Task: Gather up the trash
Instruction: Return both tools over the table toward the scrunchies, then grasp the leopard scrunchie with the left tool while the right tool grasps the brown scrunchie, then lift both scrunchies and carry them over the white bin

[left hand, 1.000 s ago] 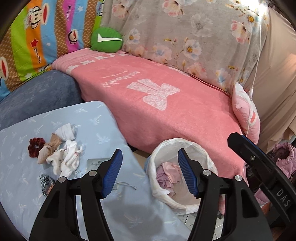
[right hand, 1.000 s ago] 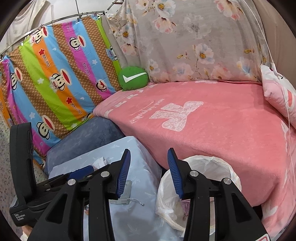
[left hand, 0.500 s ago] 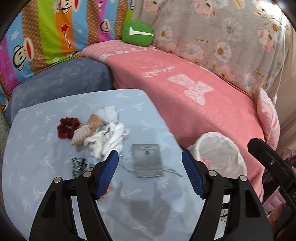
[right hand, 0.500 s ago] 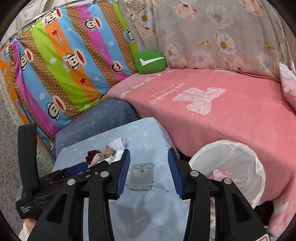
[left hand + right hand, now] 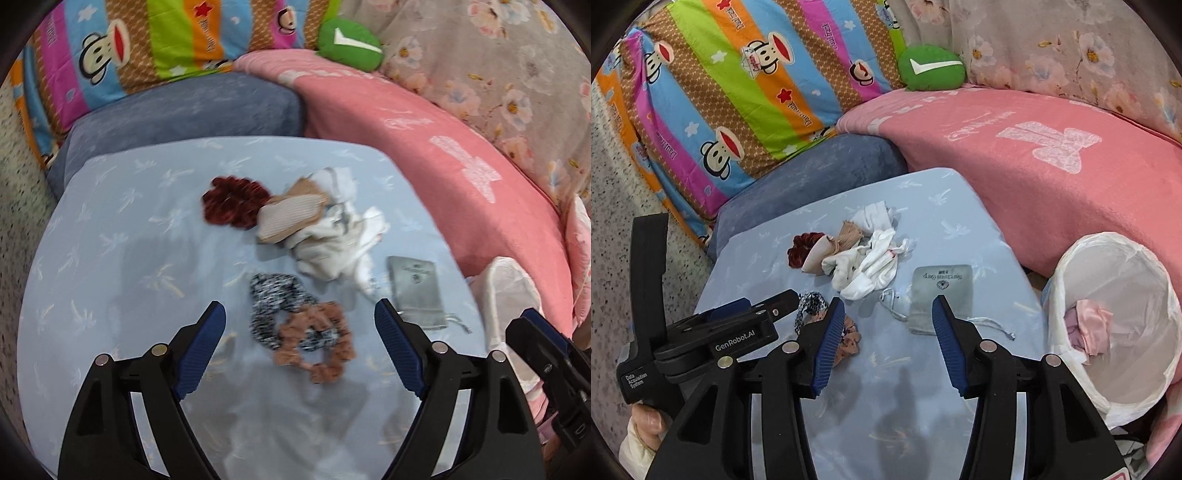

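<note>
Both tools hang spread and empty, jaws just widened: left tool point(image 5: 300, 334) over the scrunchies point(image 5: 295, 325) mid-worktop point(image 5: 110, 258), right tool point(image 5: 888, 326) by the grey pouch point(image 5: 940, 291). Your grab may snag both scrunchies or the cloth.

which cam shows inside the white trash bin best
The right wrist view: the bag-lined bin shows its whole open mouth, with pink trash at the bottom. The left wrist view catches only its blurred rim at the right edge, partly behind the other claw.
</note>
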### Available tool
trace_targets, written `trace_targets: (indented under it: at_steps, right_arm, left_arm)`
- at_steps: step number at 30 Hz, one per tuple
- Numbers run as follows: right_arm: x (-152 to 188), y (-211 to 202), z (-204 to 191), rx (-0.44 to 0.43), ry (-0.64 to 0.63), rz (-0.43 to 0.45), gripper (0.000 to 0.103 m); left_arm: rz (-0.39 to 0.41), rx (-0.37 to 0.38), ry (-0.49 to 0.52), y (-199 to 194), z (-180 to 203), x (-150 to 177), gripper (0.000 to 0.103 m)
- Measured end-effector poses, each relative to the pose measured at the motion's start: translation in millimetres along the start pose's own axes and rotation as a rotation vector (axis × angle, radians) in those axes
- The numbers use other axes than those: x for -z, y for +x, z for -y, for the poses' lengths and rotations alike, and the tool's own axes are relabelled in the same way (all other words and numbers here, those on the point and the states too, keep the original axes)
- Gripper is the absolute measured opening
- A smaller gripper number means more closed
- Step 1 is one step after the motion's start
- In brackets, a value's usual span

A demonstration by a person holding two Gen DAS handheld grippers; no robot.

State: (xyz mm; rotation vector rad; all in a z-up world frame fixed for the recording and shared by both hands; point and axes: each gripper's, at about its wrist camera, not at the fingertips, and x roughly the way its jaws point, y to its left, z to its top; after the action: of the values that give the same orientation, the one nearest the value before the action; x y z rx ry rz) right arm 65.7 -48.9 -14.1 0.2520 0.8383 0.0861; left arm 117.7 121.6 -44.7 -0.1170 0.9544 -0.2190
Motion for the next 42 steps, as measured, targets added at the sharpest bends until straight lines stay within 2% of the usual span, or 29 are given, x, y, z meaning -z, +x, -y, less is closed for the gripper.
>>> trace_targets:
  at_steps: [9, 22, 25, 28, 33, 35, 42]
  right_arm:
    - [21, 70, -26, -0.006, -0.034, -0.131, 0.049]
    - [42, 126, -35, 0.008, -0.044, -0.237, 0.048]
    - [44, 128, -39, 0.024, -0.077, -0.223, 0.044]
    - [45, 129, -40, 0.044, -0.104, -0.219, 0.033]
    - [44, 127, -30, 0.034, -0.077, -0.231, 0.009]
    - [44, 123, -27, 0.026, -0.059, -0.235, 0.008]
    - [30, 85, -17, 0.022, -0.038, -0.157, 0.007]
  left_arm:
    - [-0.063, -0.043, -0.050, 29, -39, 5, 0.079]
    - [-0.118, 0.016, -0.073, 68, -45, 2, 0.078]
    - [-0.111, 0.022, -0.073, 69, -45, 3, 0.068]
    - [-0.110, 0.038, -0.069, 69, -46, 3, 0.056]
    - [-0.125, 0.090, -0.071, 68, -41, 4, 0.020]
    - [-0.126, 0.086, -0.060, 67, -36, 5, 0.009]
    - [-0.096, 0.087, -0.050, 47, -25, 3, 0.005]
